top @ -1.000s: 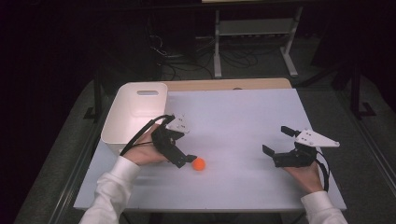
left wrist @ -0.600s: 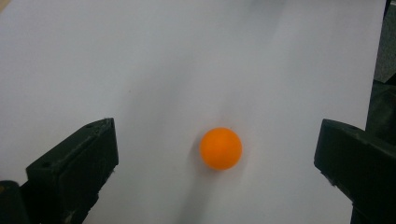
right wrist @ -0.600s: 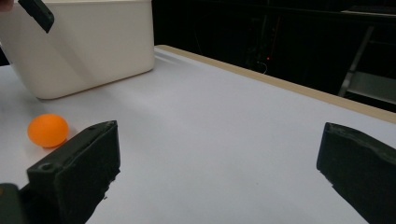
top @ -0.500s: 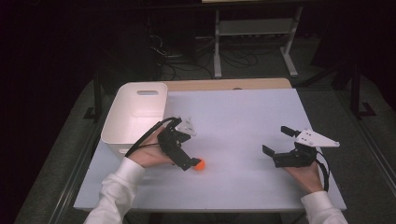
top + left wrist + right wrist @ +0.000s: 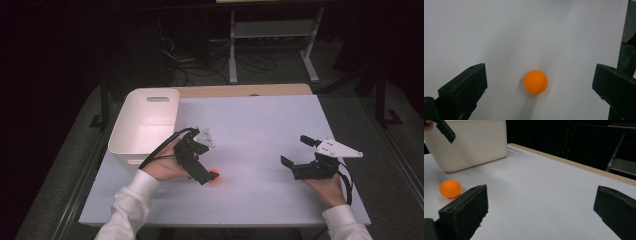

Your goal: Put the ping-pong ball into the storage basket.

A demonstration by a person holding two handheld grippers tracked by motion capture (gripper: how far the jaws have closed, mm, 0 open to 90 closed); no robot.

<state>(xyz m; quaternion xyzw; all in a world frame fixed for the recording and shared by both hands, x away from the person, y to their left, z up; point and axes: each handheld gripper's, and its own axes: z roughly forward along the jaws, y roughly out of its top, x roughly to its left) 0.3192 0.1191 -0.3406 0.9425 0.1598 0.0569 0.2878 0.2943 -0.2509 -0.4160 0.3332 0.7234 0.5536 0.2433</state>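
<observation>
Overhead, the left tongs [image 5: 209, 177] half hide the orange ball [image 5: 215, 176]; both tongs gape wide, empty.

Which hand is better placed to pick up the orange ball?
Left. The left gripper hovers right at the orange ball, jaws open either side of it; the right gripper sits well off across the table.

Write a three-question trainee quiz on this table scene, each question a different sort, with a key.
1. True or false: the left tool is shut on the orange ball.
2. What stands at the table's left edge? A) white bin B) cardboard box C) metal tray
3. Fill in: the right tool holds ____.

Key: 1. False; its jaws stand open, one on either side of the ball. 2. A, the white bin. 3. Nothing.
</observation>
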